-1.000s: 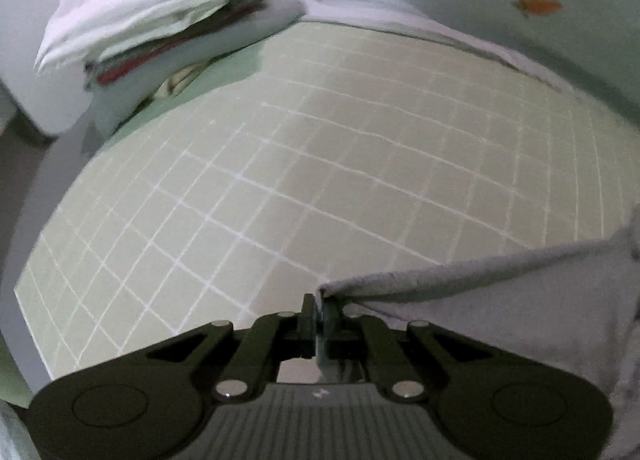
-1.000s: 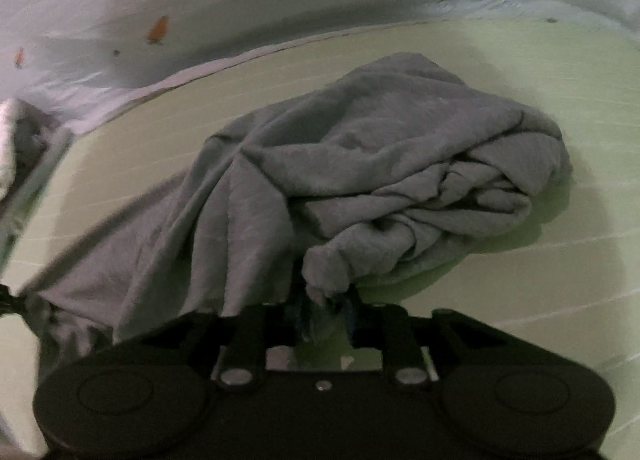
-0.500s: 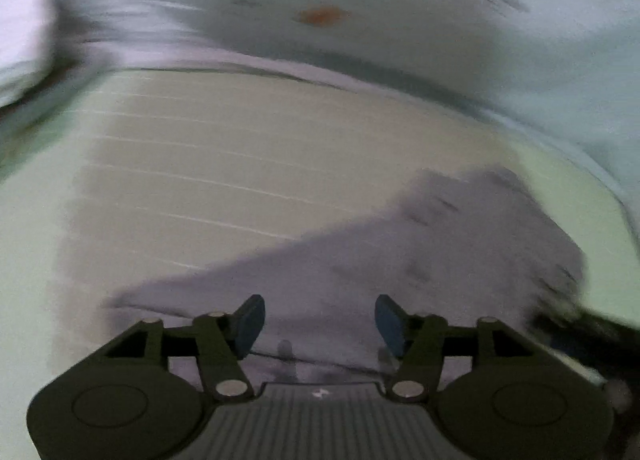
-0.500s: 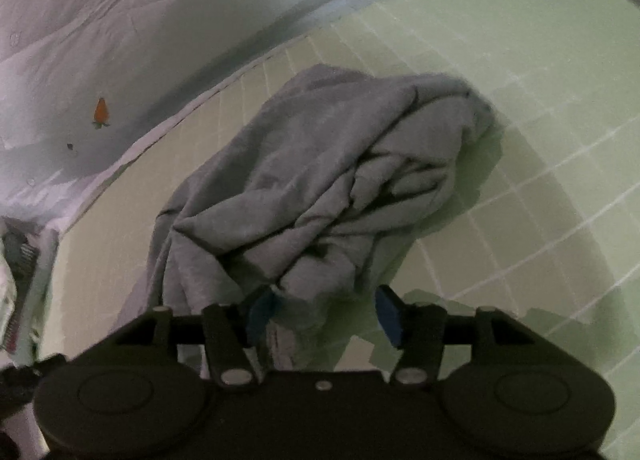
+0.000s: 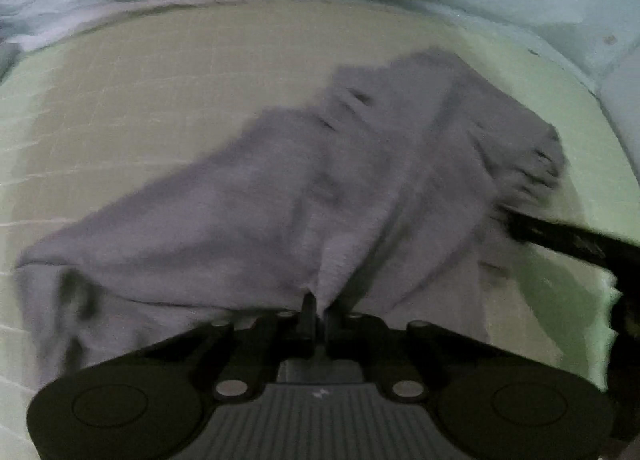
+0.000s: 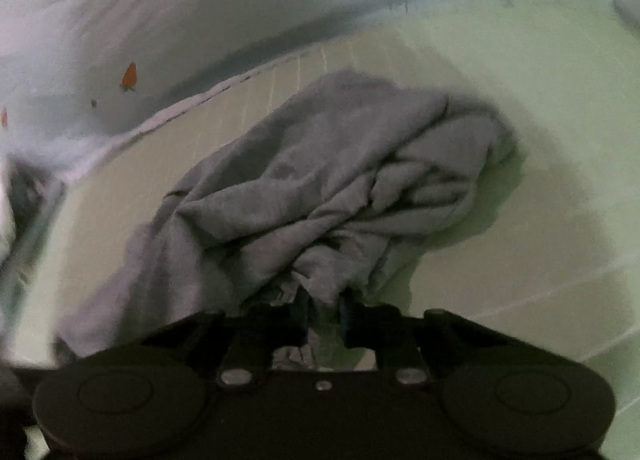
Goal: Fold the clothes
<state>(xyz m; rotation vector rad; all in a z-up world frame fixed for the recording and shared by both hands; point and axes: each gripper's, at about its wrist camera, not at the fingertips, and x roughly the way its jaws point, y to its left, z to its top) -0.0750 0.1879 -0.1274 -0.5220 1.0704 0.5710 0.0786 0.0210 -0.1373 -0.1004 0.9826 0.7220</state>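
Grey garment (image 5: pixel 360 188) fabric is pinched in both grippers. The left gripper (image 5: pixel 316 310) has just been closing, and its jaws now meet on a thin ridge of cloth at the near edge. The right gripper (image 6: pixel 322 306) has also just been closing, and a thicker bunch of folds sits clamped between its blue pads (image 6: pixel 346 310).

From those two pinches the garment spreads outward, crumpled and only partly opened, over a pale green gridded mat (image 5: pixel 160 108), with light bedding (image 6: pixel 120 20) beyond the mat's far edge.

It looks light, limp and not slippery. It will sag and drape rather than hold a shape, so I judge hems or corners to be the best holds; the right side's bunched grip may trap several layers.

Both grippers tilt steeply down toward the mat, low over the cloth. In the left view the right tool reaches in from the right.
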